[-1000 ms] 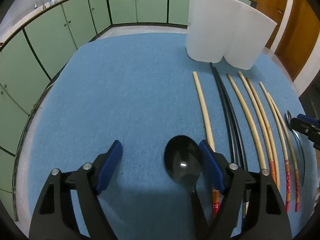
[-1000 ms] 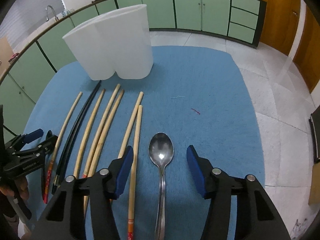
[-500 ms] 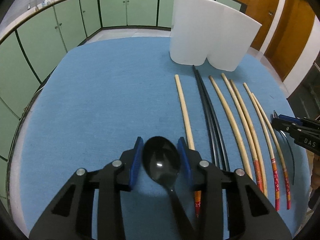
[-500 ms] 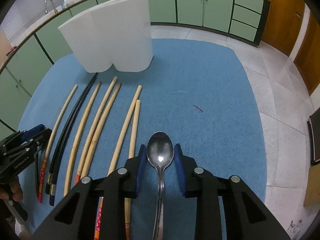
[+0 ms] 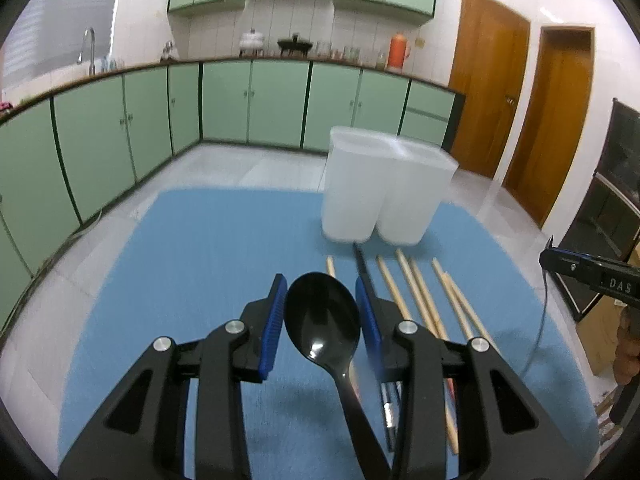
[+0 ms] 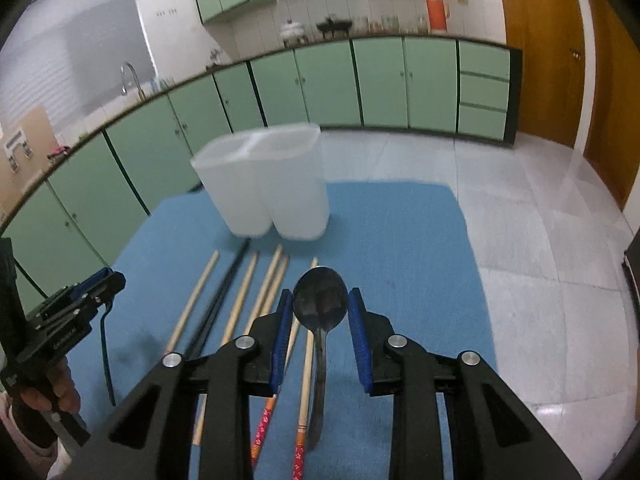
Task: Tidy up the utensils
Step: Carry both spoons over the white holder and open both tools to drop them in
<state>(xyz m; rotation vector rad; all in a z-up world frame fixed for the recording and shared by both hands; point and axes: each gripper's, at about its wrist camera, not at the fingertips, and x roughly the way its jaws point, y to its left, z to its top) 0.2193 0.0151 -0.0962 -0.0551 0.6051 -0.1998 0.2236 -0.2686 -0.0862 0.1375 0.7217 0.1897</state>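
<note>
Left wrist view: left gripper (image 5: pixel 322 320) closed narrow, blue fingers (image 5: pixel 273 326) clamping the bowl of a black spoon (image 5: pixel 322 318), handle trailing back toward the camera. Spoon raised clear of the blue mat (image 5: pixel 208 264) covering the surface. White two-compartment holder (image 5: pixel 384 192) upright at the far end of the mat. Wooden chopsticks (image 5: pixel 416 300) and one black pair (image 5: pixel 362 264) laid in a row just in front of the holder, tips pointing at it. Right gripper (image 5: pixel 560 264) visible to the right of the holder, a thin handle hanging below it.

Right wrist view: right gripper (image 6: pixel 320 314) closed narrow, fingers (image 6: pixel 356 320) gripping the bowl of a metal spoon (image 6: pixel 320 300), lifted above the mat (image 6: pixel 400 260). Holder (image 6: pixel 268 184) upright beyond the spoon, slightly blurred. Chopsticks (image 6: pixel 240 300) in a row between holder and camera, red patterned ends nearest the camera. Left gripper (image 6: pixel 98 286) low and to the left of the holder, carried by a hand (image 6: pixel 48 392), black spoon handle hanging beneath.
</note>
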